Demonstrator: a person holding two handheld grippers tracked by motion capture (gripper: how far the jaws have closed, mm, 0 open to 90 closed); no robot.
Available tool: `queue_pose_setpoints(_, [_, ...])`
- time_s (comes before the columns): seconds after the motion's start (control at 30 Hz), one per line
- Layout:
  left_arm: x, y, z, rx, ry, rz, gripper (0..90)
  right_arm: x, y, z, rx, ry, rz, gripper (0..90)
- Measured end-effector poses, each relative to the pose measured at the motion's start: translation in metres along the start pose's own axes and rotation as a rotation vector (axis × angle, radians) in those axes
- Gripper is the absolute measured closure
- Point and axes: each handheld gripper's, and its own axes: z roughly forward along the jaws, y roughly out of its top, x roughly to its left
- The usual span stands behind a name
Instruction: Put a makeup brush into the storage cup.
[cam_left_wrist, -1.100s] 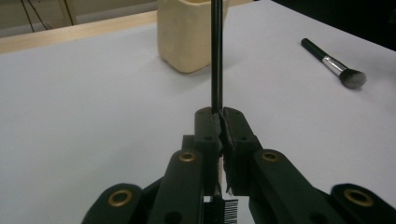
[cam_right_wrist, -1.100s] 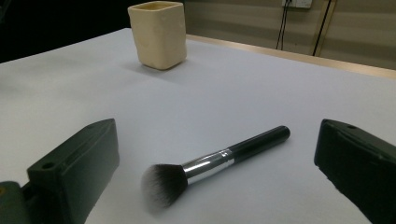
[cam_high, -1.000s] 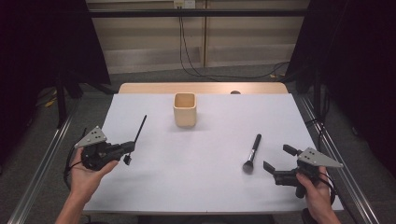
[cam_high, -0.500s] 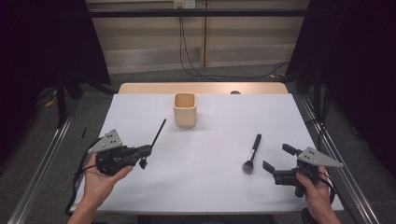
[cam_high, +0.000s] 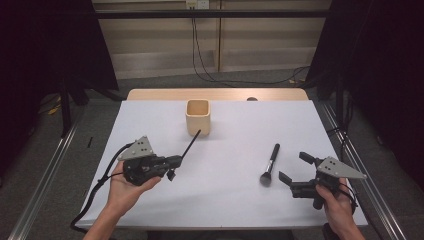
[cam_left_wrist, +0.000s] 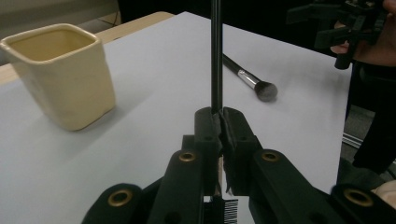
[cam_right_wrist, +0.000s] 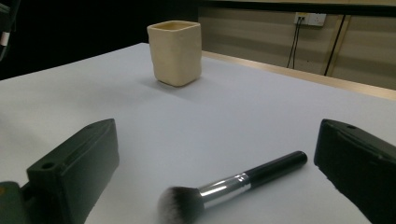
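A cream square cup (cam_high: 198, 116) (cam_left_wrist: 60, 74) (cam_right_wrist: 175, 52) stands upright at the back middle of the white table (cam_high: 230, 200). My left gripper (cam_high: 175, 161) (cam_left_wrist: 219, 122) is shut on a thin black brush (cam_high: 191, 144) (cam_left_wrist: 216, 51), whose handle points toward the cup and ends just short of it. A small comb-like head shows below the jaws in the left gripper view. A black makeup brush (cam_high: 270, 164) (cam_left_wrist: 247, 80) (cam_right_wrist: 229, 186) with a silver ferrule lies flat right of centre. My right gripper (cam_high: 295, 170) (cam_right_wrist: 219, 186) stands open just right of its bristles.
A tan wooden strip (cam_high: 220, 94) runs along the table's far edge. Metal rails (cam_high: 45, 175) flank both sides. Cables hang down the back wall (cam_high: 200, 55). The left gripper's cable (cam_high: 92, 195) loops off the table's near left edge.
My left gripper has carried the thin brush right and forward, toward the cup. The right gripper and the makeup brush have stayed put.
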Motion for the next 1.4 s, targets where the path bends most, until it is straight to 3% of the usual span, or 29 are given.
queue_pose_setpoints(0.73, [-0.01, 0.021, 0.046, 0.069, -0.074, 0.048, 85.6, 0.023, 0.026, 0.035, -0.032, 0.136, -0.046, 0.9])
queue_pose_setpoints(0.87, [-0.011, 0.017, 0.051, 0.113, -0.086, 0.067, 85.6, 0.025, 0.029, 0.042, -0.012, 0.171, -0.047, 1.0])
queue_pose_setpoints(1.03, [-0.008, 0.016, 0.055, 0.151, -0.118, 0.051, 85.6, 0.031, 0.03, 0.052, 0.022, 0.227, -0.065, 0.4])
queue_pose_setpoints(1.4, [0.001, 0.019, 0.053, 0.301, -0.142, 0.077, 85.6, 0.045, 0.039, 0.075, 0.078, 0.328, -0.094, 2.3])
